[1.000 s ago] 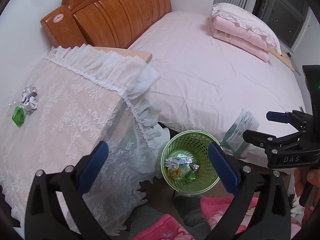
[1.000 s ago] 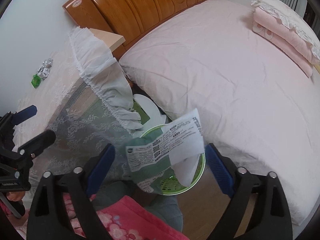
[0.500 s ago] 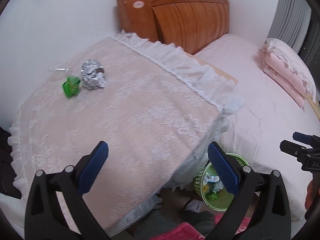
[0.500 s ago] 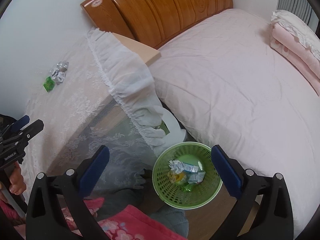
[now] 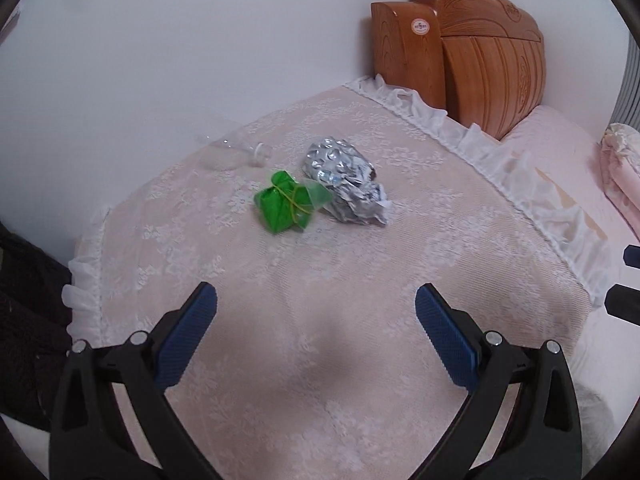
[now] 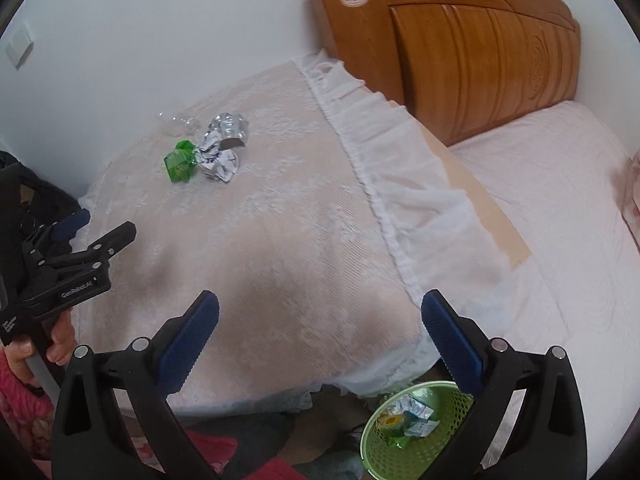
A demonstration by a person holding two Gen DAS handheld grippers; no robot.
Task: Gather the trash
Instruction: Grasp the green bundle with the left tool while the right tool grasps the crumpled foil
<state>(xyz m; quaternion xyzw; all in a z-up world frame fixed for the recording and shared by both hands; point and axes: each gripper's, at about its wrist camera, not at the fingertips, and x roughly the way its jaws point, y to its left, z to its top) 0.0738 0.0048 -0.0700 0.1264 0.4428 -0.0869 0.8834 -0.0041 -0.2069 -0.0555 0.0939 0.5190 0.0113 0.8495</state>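
Counter lace top bare from near edge up to the clutter. Green packet touches foil wrapper; clear bottle just behind, hard against wall. Headboard blocks far right corner.

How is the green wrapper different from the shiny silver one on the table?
The green wrapper is bright green, folded small and bound with a thin yellow band. The silver wrapper is shiny foil, crumpled loose and bigger. The green one lies left of the silver one, touching it. Both rest on the lace tablecloth, not yet in the green basket.
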